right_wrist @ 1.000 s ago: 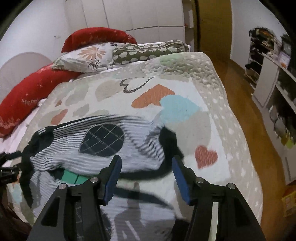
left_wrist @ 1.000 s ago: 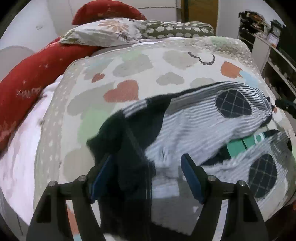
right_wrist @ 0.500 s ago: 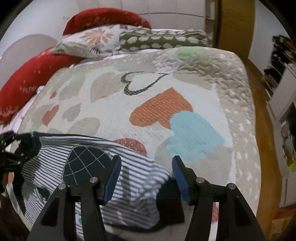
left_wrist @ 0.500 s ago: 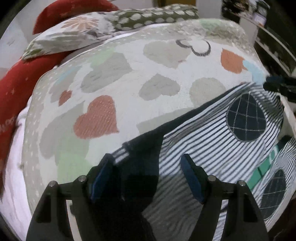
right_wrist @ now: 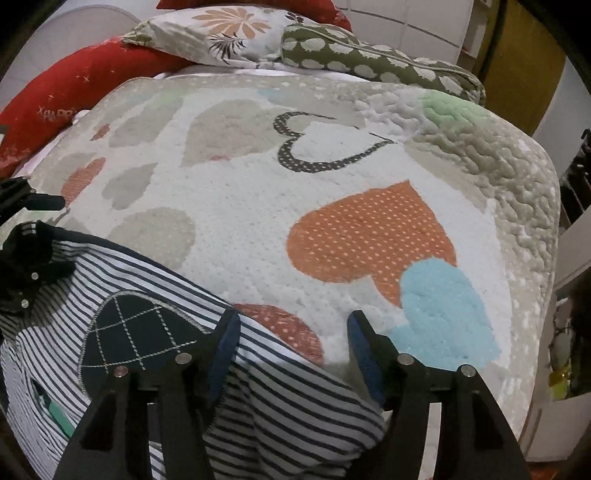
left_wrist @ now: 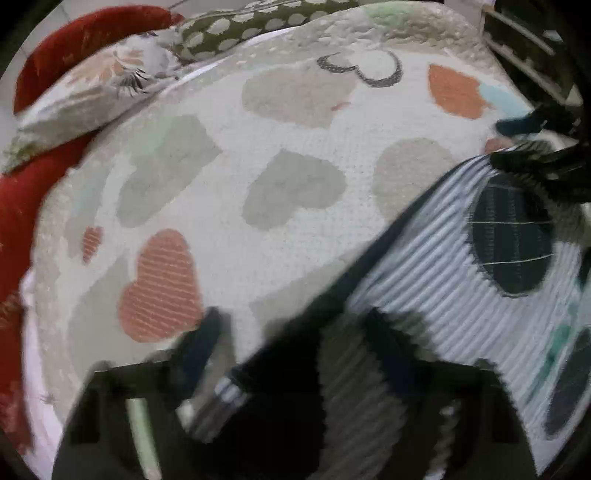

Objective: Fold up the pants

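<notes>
The pants (right_wrist: pixel 155 295) are striped black and white with dark checked oval patches and a green tag. They lie on the heart-patterned quilt (right_wrist: pixel 258 206) at the near edge of the bed. In the blurred left wrist view the pants (left_wrist: pixel 461 280) fill the lower right. My left gripper (left_wrist: pixel 291 350) is open, its fingers over the pants' dark edge. My right gripper (right_wrist: pixel 291 350) is open, with its left finger over the striped cloth and its right finger over bare quilt. Neither holds anything.
Red cushions (right_wrist: pixel 85 81), a floral pillow (right_wrist: pixel 229 33) and a green spotted pillow (right_wrist: pixel 373 62) lie at the head of the bed. Shelving (left_wrist: pixel 532 48) and a wooden floor are to the right of the bed. The quilt's right edge (right_wrist: pixel 532 258) drops off.
Both grippers have moved forward and lower over the bed, so the pants now sit lower and nearer in both views. The left view has become blurred by motion.
</notes>
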Tool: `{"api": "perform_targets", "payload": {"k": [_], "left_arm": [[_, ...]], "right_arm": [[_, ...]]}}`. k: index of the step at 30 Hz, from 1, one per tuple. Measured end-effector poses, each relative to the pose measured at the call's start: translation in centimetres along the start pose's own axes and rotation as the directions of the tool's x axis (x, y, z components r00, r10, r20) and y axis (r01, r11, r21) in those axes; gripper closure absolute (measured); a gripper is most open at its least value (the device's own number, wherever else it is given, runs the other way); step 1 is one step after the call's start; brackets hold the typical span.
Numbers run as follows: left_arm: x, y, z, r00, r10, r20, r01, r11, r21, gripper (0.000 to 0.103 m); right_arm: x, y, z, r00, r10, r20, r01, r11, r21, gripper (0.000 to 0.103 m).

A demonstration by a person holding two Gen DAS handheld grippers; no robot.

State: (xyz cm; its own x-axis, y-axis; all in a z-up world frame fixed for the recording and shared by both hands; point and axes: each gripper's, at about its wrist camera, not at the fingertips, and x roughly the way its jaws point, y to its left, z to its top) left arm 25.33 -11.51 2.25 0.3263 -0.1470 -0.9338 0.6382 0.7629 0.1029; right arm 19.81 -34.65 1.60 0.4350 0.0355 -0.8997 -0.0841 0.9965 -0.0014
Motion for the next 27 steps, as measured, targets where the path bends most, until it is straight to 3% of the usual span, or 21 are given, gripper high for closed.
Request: {"api": "perform_targets", "payload": {"k": [1,2,3,10,14,18,22,25,27], "left_arm": [[-0.3,-0.2,-0.1,1.000,-0.010,0.009,0.010,1.000,-0.002,0.073],[-0.6,-0.5,-0.2,1.000,0.013,0.022,-0.013,1.000,0.004,0.082],[-1.0,-0.9,-0.4,0.999,0.034,0.034,-0.034,0.999,0.018,0.095],[-6.1,-1.9,-2.3,0.988,0.058,0.140,-0.054,0.998,-0.032,0.098],[-10.6,-3.5,-5.0,0.971,0.076,0.228,-0.066,0.997,-0.050,0.098],[-14.6,-5.7,-9.3,0.946,0.098,0.309,-0.078,0.994,-0.074,0.098],[-16.2,-8.3,-14.4,0.928,0.128,0.350,-0.098,0.990,-0.102,0.098],[-15.5,-10.6,-18.6,0.933,0.132,0.335,-0.089,0.986,-0.141,0.098],[-14.0,-11.7,-20.6,0.945,0.138,0.295,-0.090,0.981,-0.169,0.094]], "right_arm": [[0.0,0.1,0.0,1.000,0.009,-0.003,-0.009,1.000,-0.001,0.058],[0.0,0.2,0.0,1.000,0.030,-0.007,-0.030,1.000,-0.002,0.086],[-0.1,0.5,0.0,0.998,0.059,-0.013,-0.059,0.998,0.003,0.094],[-4.3,1.4,-0.9,0.995,0.079,0.060,-0.082,0.995,0.048,0.097],[-9.2,1.9,-2.6,0.986,0.088,0.143,-0.097,0.993,0.062,0.097],[-13.7,3.6,-6.0,0.972,0.105,0.208,-0.122,0.990,0.066,0.097],[-16.1,5.4,-10.9,0.959,0.147,0.240,-0.173,0.980,0.093,0.097],[-16.0,7.1,-15.6,0.959,0.167,0.230,-0.201,0.971,0.132,0.097],[-15.3,7.6,-17.9,0.958,0.192,0.212,-0.229,0.959,0.165,0.097]]}}
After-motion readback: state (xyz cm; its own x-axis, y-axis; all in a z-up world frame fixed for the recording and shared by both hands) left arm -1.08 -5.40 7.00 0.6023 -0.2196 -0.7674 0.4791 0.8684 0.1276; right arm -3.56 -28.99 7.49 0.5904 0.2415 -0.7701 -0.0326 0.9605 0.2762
